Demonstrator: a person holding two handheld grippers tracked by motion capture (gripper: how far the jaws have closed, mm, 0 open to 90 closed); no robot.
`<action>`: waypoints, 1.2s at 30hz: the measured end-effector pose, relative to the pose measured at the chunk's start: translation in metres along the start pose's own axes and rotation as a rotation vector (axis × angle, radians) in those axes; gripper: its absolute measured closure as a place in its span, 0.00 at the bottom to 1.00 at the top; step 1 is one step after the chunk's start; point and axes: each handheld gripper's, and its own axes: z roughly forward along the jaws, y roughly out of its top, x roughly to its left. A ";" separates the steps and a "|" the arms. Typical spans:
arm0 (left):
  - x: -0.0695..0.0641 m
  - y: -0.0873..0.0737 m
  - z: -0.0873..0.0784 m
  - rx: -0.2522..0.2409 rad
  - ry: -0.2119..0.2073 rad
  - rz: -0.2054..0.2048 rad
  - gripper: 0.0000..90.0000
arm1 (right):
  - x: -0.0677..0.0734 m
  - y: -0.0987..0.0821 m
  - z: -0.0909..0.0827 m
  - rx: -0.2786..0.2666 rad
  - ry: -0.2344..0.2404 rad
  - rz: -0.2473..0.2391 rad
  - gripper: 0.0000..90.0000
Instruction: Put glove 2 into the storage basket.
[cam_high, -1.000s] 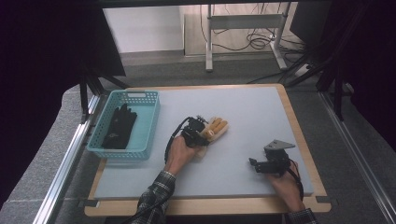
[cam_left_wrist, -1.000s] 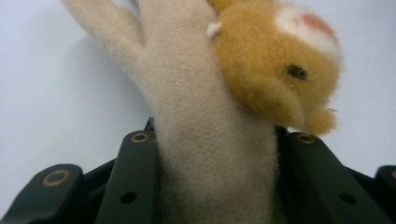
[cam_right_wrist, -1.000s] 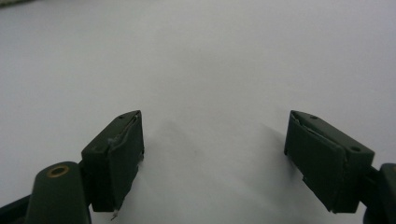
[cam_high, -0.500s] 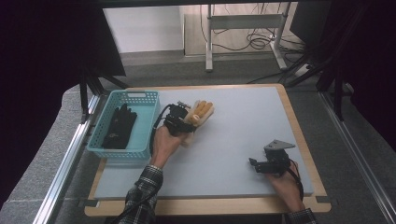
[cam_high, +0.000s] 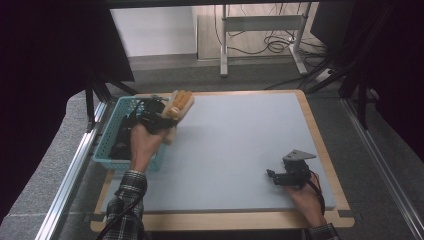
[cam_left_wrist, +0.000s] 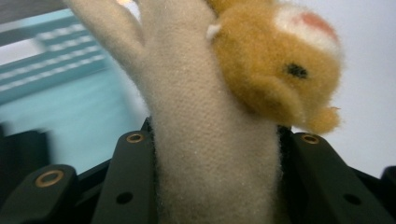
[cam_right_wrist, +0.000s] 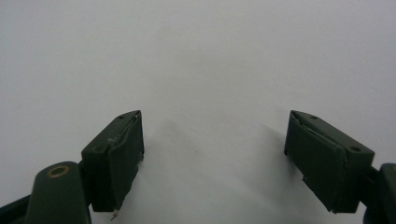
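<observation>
The left tool (cam_high: 159, 116) is clenched on a plush glove (cam_left_wrist: 210, 140): in the left gripper view its two black jaws stand hard against either side of the cream fabric cuff, which fills the gap between them. The jaws have just been easing apart a little, with the cuff between them and the pads pressing on it. Above the cuff, an orange-tan furry part with a black dot and a white and pink patch leans to the right of that view, and a cream finger of the glove sticks up at the top left.

In the high view the left tool carries the plush glove (cam_high: 176, 107) off the worktop (cam_high: 235, 135), at the right rim of a teal basket (cam_high: 107, 135), with the tan fingers pointing up and away from the person. The left hand (cam_high: 142, 145) grips the tool from below, a plaid sleeve behind it. Dark things lie inside the basket; what they are cannot be told.

The right tool (cam_high: 284, 177) lies well apart, low at the right near corner of the worktop, held by the right hand (cam_high: 305, 197). In the right gripper view the right tool (cam_right_wrist: 212, 149) is released, its jaws spread wide with bare grey surface between them.
</observation>
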 end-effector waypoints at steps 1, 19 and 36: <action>0.007 -0.002 -0.003 0.000 0.016 -0.013 0.65 | 0.000 0.000 0.000 -0.001 0.000 -0.001 0.22; 0.073 -0.039 0.052 0.214 0.105 -0.127 0.62 | 0.000 0.000 0.000 -0.001 -0.001 -0.001 0.21; 0.081 -0.042 0.081 0.340 0.023 -0.163 0.15 | 0.000 0.000 0.000 -0.001 -0.001 0.000 0.21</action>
